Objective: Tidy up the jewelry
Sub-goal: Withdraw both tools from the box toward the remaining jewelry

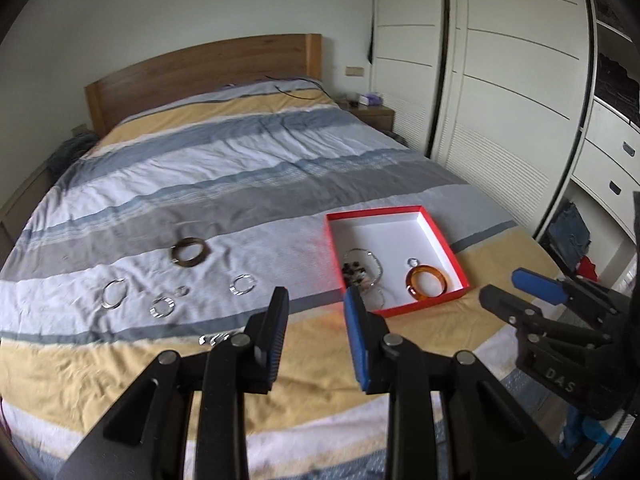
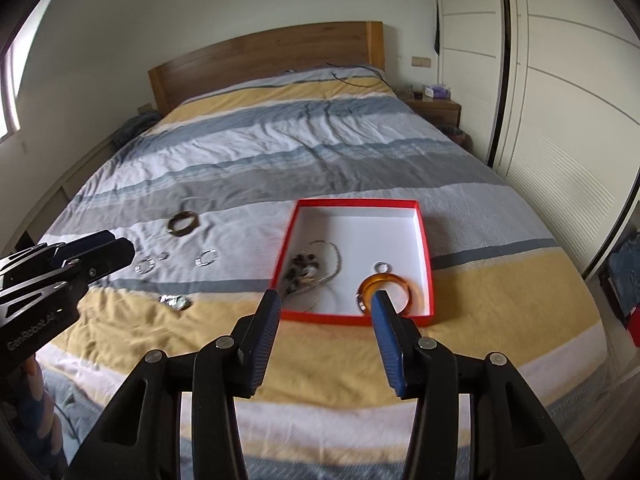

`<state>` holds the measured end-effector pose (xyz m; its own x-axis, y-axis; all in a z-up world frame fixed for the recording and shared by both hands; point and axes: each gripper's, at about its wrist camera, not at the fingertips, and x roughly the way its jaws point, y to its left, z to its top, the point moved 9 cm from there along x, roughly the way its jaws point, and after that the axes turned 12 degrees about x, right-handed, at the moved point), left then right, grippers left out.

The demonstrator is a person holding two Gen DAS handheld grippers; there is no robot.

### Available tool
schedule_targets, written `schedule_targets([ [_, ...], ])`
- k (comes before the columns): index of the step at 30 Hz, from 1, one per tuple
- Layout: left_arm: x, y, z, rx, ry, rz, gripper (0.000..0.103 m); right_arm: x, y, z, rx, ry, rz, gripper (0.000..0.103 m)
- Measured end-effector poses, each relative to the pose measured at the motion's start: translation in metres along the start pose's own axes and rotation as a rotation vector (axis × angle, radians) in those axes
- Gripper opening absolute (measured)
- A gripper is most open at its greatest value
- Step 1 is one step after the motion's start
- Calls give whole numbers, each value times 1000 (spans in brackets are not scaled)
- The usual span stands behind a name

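Note:
A red box [image 1: 444,240] [image 2: 426,248] with a white inside lies on the bed. In it are an orange bangle [image 1: 427,282] [image 2: 408,284], a small ring [image 1: 413,261] [image 2: 381,267] and a beaded necklace [image 1: 362,270] [image 2: 310,270]. Left of the box on the cover lie a brown bangle [image 1: 191,252] [image 2: 183,223], several silver rings [image 1: 242,283] [image 2: 206,257] and a silver piece [image 1: 214,338] [image 2: 174,301]. My left gripper [image 1: 316,300] [image 2: 96,248] is open and empty above the bed. My right gripper [image 2: 325,300] [image 1: 506,286] is open and empty just before the box.
The striped bed cover [image 1: 240,168] [image 2: 320,140] runs back to a wooden headboard [image 1: 200,64]. White wardrobe doors [image 1: 500,80] stand on the right, a nightstand [image 1: 376,114] in the corner. Clothes [image 1: 570,232] lie on the floor at the right.

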<state>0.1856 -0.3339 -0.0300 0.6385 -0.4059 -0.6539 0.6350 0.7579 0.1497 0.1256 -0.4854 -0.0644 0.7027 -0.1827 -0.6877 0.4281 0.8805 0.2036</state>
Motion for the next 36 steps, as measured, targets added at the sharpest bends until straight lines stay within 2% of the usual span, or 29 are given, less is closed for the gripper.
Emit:
schedule_targets([
  [8, -69, 30, -29, -56, -62, 91, 29, -71, 43, -29, -27, -53, 48, 49],
  [10, -86, 37, -32, -63, -91, 107, 44, -82, 51, -34, -32, -64, 56, 49],
  [11, -96, 39, -34, -66, -107, 114, 45, -88, 55, -36, -36, -70, 59, 49],
  [18, -143, 50, -44, -77, -186, 136, 45, -114, 79, -50, -77, -89, 79, 51],
  [27, -177, 63, -64, -95, -214, 164, 46, -142, 98, -67, -108, -108, 99, 54],
  [36, -190, 85, -81, -126, -223, 218, 46, -152, 120, -70, -149, -121, 124, 55],
])
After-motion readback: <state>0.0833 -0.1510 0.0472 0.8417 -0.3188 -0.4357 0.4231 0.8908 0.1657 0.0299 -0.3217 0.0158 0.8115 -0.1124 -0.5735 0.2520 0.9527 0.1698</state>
